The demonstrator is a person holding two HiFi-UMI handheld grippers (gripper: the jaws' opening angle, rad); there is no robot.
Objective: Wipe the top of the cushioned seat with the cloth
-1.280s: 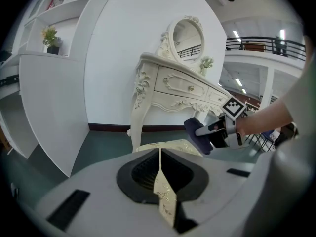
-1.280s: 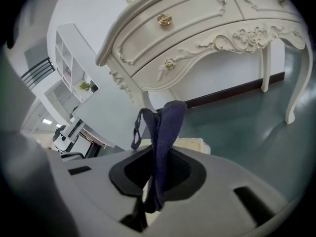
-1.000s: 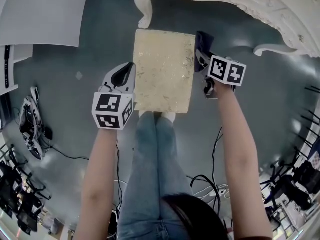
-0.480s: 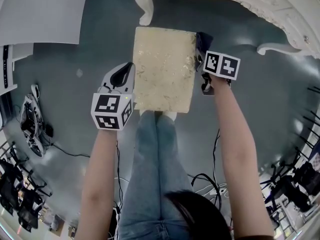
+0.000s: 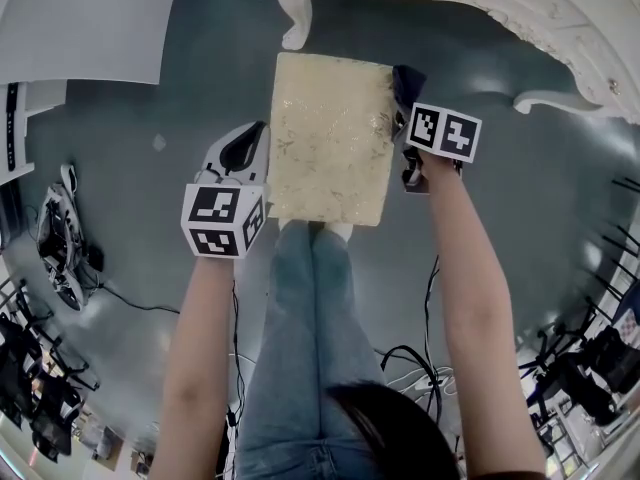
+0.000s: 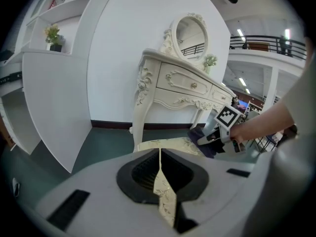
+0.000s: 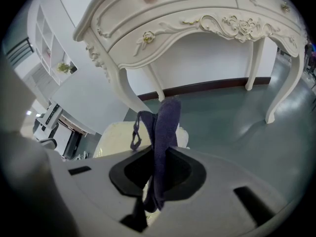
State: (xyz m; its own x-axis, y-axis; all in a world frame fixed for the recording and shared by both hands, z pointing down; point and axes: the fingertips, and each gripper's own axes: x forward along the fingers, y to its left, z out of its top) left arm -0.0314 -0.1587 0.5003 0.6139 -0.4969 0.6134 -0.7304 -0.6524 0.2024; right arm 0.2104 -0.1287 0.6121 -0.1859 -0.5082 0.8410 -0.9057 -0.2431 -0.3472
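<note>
Grey floor (image 5: 200,108), right claw (image 5: 402,116) unmoved, clamping cloth (image 5: 406,80)

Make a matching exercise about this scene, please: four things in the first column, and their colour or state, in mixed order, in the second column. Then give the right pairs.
1. left gripper
2. right gripper
3. cushioned seat
4. dressing table

A. white, with carved legs
B. shut on the dark cloth
C. cream with a gold pattern
D. shut on the seat's left edge

Pairs: 1-D, 2-B, 3-C, 4-A
</note>
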